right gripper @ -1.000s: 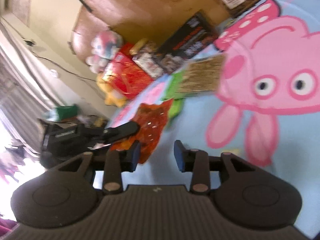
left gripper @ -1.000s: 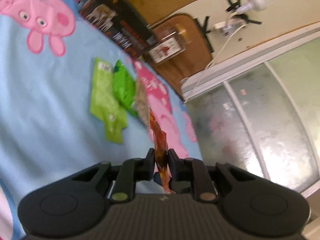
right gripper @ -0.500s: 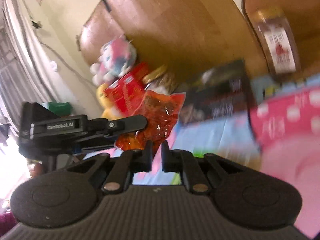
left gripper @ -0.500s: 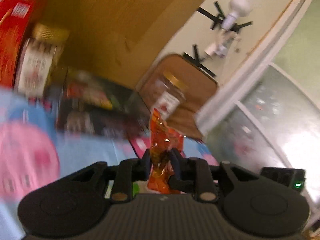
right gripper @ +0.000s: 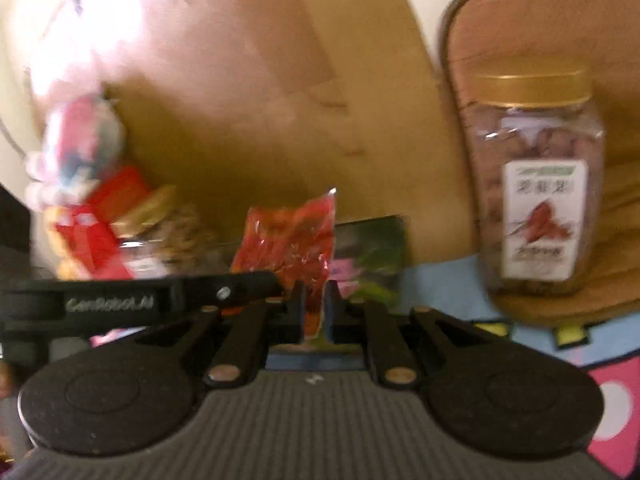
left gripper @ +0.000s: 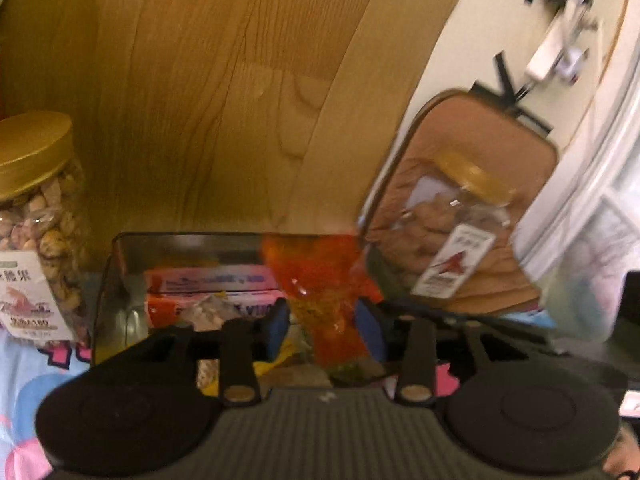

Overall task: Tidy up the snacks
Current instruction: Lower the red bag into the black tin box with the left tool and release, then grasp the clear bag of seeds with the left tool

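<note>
An orange-red snack packet [left gripper: 316, 276] hangs upright over an open dark box [left gripper: 120, 264] that holds other wrapped snacks. My left gripper [left gripper: 323, 326] has its blue pads on either side of the packet. Its jaws are opening, and a gap shows at the left pad. In the right wrist view the same packet [right gripper: 292, 240] stands up from my right gripper [right gripper: 314, 304], whose narrow jaws pinch its lower corner while opening slightly. The left gripper's black finger [right gripper: 224, 286] reaches in from the left, next to the packet.
A gold-lidded nut jar [left gripper: 36, 216] stands left of the box, and another jar [right gripper: 536, 200] stands to the right against a brown cushion [right gripper: 520, 32]. Behind them rises a wooden headboard [left gripper: 240, 100]. A plush toy [right gripper: 80, 140] and red bags [right gripper: 96, 232] lie far left. The cartoon bedsheet [right gripper: 612, 400] is below.
Both grippers swung from over the bedsheet up to the box at the headboard. The right jaws closed on the packet's edge. The left jaws, shut on it before, have spread apart.
</note>
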A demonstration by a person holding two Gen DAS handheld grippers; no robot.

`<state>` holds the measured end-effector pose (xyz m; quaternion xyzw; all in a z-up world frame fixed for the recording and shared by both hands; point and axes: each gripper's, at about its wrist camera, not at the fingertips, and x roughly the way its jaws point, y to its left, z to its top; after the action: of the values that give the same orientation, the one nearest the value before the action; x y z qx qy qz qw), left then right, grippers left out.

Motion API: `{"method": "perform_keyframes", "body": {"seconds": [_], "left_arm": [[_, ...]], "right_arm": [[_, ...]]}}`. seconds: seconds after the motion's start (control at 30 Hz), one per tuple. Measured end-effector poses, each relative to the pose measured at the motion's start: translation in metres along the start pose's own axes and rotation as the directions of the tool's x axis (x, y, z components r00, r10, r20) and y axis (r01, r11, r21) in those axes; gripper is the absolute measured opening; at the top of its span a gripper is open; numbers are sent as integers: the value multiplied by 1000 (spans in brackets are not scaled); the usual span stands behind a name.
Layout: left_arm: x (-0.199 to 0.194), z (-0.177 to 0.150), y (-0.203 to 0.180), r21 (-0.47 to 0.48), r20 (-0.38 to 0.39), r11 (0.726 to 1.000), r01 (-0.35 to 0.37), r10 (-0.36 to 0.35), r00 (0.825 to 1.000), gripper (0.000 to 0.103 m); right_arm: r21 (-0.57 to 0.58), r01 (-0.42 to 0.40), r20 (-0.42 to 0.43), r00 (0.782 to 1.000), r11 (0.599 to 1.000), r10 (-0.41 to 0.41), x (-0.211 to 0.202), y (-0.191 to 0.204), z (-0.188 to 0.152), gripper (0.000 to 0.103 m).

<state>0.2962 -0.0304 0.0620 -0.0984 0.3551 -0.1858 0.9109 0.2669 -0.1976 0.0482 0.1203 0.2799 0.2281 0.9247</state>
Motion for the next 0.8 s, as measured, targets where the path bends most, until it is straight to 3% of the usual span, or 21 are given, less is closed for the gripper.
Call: {"method": "perform_keyframes", "body": {"seconds": [0.07, 0.17, 0.33, 0.57, 0.7, 0.8], "left_arm": [[1, -3, 0, 3, 4, 999, -38, 38, 999, 54], [-11, -9, 1, 11, 20, 999, -41, 40, 999, 54], [-63, -33, 15, 19, 80, 1000, 13, -14, 997, 54], [-110, -111, -7, -12, -14, 989, 146, -146, 989, 51], [-113, -143, -17, -42, -62, 974, 223, -225, 972, 46], [-107, -160, -17, -85, -84, 969, 230, -237, 968, 42]], "right_arm": [[13, 22, -4, 1000, 1000, -22, 2, -6, 0, 18], [40, 19, 51, 998, 999, -21, -16, -13, -2, 27], [94, -53, 59, 997, 994, 48, -59, -22, -22, 28], [195, -109, -45, 992, 975, 120, -104, -35, -93, 32], [257, -71, -65, 994, 964, 91, -110, -42, -122, 35], [327, -102, -67, 989, 939, 131, -105, -43, -136, 35]]}}
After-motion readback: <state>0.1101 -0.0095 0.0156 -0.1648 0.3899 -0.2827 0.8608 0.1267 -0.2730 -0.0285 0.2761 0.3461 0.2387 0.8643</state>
